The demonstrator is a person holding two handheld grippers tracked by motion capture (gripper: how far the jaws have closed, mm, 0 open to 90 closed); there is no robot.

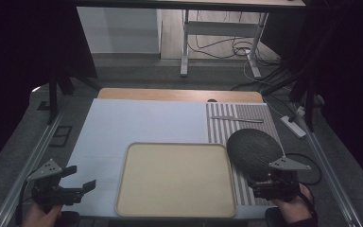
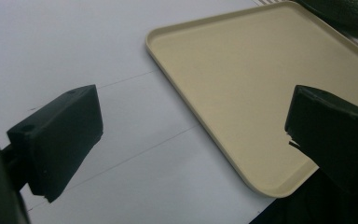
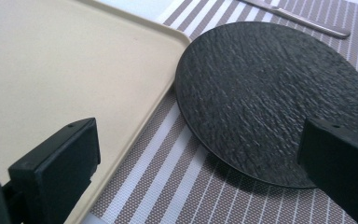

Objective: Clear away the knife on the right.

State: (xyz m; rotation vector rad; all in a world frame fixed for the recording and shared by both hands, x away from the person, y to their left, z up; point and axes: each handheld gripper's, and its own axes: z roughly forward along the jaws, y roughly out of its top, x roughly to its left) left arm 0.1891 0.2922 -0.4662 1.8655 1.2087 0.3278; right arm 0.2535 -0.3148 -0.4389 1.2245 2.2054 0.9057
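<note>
Over striped mat, R gripper [image 3: 198, 163] fingers apart near black plate [image 3: 270, 93]; L gripper [image 1: 78, 182] fingers apart, beside tray [image 1: 123, 189].

- Tray [image 1: 176, 179]: plain cream/beige, no pattern; same pale tone on rim & floor.
- Plate [image 1: 254, 150]: matte black w/ rough, slate-like ripple texture across the face.
- Placemat [image 1: 246, 124]: grey-brown weave w/ white stripes, thin & thick alternating, running lengthwise.
- Knife [image 1: 237, 118]: silver-grey metal, lying on the striped placemat.
- Sheet on worktop [image 1: 142, 127]: pale blue-white, plain apart from faint thin pencil-like lines.
- Worktop [image 1: 179, 94]: light wood tone, showing along far edge.
- Left tool [image 1: 78, 183]: black jaws, grey plate on top.
- Right tool [image 1: 274, 182]: black, grey plate on top too.
- Floor [image 1: 137, 71]: dull grey.
</note>
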